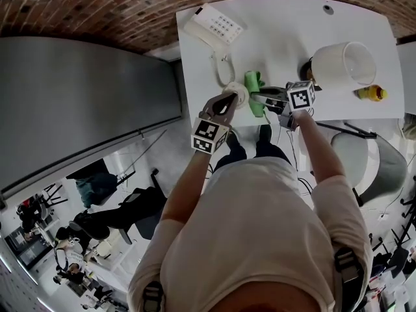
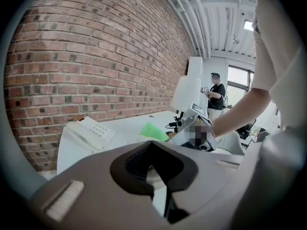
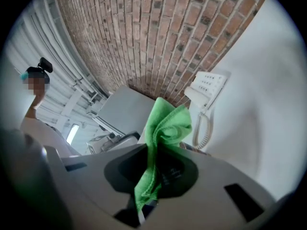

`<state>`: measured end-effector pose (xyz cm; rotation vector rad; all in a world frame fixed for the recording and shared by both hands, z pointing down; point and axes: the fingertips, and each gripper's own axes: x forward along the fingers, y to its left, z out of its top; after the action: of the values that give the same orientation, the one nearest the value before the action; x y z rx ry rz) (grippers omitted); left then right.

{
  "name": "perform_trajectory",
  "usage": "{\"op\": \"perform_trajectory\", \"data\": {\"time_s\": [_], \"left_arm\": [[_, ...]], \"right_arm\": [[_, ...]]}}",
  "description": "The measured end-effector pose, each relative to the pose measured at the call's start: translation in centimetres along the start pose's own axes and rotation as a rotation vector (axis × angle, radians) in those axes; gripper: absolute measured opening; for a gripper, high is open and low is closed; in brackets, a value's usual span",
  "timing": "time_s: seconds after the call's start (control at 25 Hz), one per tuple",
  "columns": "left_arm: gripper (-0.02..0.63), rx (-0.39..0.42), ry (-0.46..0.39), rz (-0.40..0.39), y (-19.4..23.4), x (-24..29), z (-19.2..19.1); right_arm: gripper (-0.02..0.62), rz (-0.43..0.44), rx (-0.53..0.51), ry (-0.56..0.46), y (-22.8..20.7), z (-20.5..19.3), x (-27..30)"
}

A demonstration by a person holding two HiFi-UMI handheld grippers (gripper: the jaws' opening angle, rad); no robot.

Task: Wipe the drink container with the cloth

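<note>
Jaws both closed on loads.
Left gripper [image 1: 229,101] clamps small white round drink container [image 1: 239,95]; right gripper [image 3: 144,195], at three o'clock, pinches crumpled green cloth [image 3: 164,128].

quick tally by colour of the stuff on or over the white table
white: 3 (phone, large cup, small container)
green: 1 (cloth)
yellow: 1 (small object)
total: 5
A dark shape beside the large cup is too unclear to count.
</note>
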<state>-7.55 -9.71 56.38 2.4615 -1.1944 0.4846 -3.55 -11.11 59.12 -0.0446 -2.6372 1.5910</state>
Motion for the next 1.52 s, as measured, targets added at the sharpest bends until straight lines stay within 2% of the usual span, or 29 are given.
{"op": "perform_trajectory", "data": {"time_s": [0.2, 0.4, 0.68, 0.96, 1.12, 1.36, 1.52], "left_arm": [[0.006, 0.015, -0.004, -0.012, 0.0, -0.1, 0.0], [0.006, 0.022, 0.002, -0.027, 0.1, 0.0, 0.0], [0.006, 0.032, 0.012, -0.050, 0.1, 0.0, 0.0], [0.006, 0.032, 0.018, -0.058, -0.1, 0.1, 0.0], [0.006, 0.032, 0.018, -0.057, 0.0, 0.1, 0.0], [0.006, 0.034, 0.013, -0.055, 0.0, 0.2, 0.1], [0.006, 0.034, 0.013, -0.055, 0.0, 0.0, 0.1]], "right_arm": [[0.051, -0.034, 0.020, -0.102, -0.4, 0.0, -1.6], [0.051, -0.139, 0.078, -0.149, -2.1, -2.1, -2.9], [0.051, -0.273, 0.186, -0.132, -5.4, -7.6, -1.9], [0.051, -0.400, 0.206, -0.032, -8.6, -10.1, -0.1], [0.051, -0.485, 0.130, 0.086, -9.7, -10.5, 1.0], [0.051, -0.574, -0.138, 0.335, -9.7, -10.6, 2.7], [0.051, -0.595, -0.278, 0.436, -9.3, -10.7, 2.9]]}}
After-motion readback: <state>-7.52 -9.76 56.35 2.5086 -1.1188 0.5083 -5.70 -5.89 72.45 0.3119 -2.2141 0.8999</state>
